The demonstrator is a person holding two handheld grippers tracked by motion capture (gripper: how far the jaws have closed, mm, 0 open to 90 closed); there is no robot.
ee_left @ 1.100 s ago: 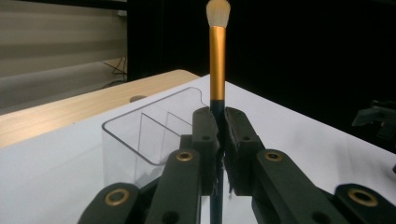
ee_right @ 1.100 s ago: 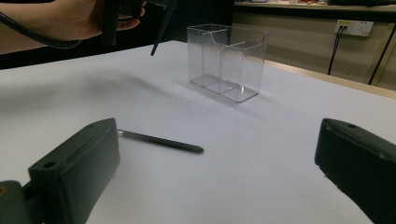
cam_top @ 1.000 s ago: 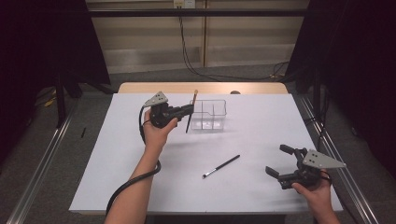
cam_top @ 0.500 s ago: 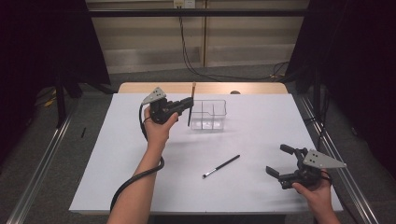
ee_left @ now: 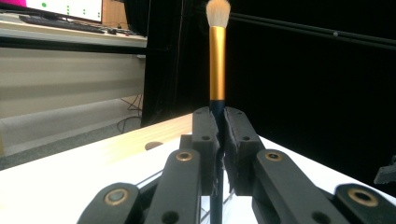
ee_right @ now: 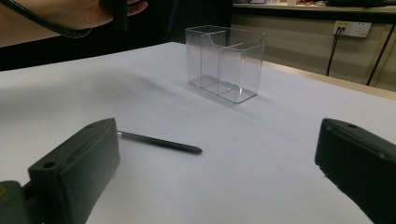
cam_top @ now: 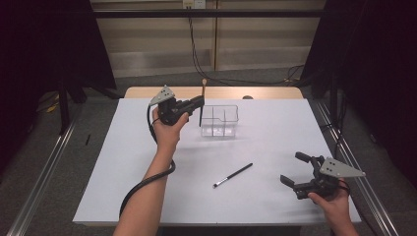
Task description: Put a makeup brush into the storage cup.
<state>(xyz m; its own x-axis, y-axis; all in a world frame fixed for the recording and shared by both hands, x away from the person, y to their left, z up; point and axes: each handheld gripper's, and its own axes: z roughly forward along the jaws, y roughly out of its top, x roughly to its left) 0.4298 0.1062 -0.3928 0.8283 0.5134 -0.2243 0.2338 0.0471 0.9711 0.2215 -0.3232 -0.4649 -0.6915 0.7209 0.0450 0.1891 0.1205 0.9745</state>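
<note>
My left gripper (cam_top: 199, 103) is raised above the table, just left of the clear organizer (cam_top: 220, 121), and is shut on a makeup brush (cam_top: 202, 101) held upright. Its gold ferrule and pale bristles (ee_left: 217, 28) rise above the closed jaws of the left gripper (ee_left: 218, 140) in the left gripper view. A second, thin black brush (cam_top: 232, 175) lies flat on the white table (cam_top: 123, 147), nearer the front. My right gripper (cam_top: 297, 169) rests at the front right, open and empty. Seen from the right gripper view, the thin brush (ee_right: 161, 143) lies ahead, with the organizer (ee_right: 225, 63) beyond it.
The organizer has several open compartments and stands at the back centre of the table. A wooden strip (cam_top: 275, 92) runs along the table's far edge. Metal rails (cam_top: 344, 152) flank both sides. The left arm and cable (ee_right: 51, 21) cross the top left of the right gripper view.
The left gripper has lifted and swung the brush from tilted to upright, moving slightly right toward the organizer. The right gripper has stayed in place.
</note>
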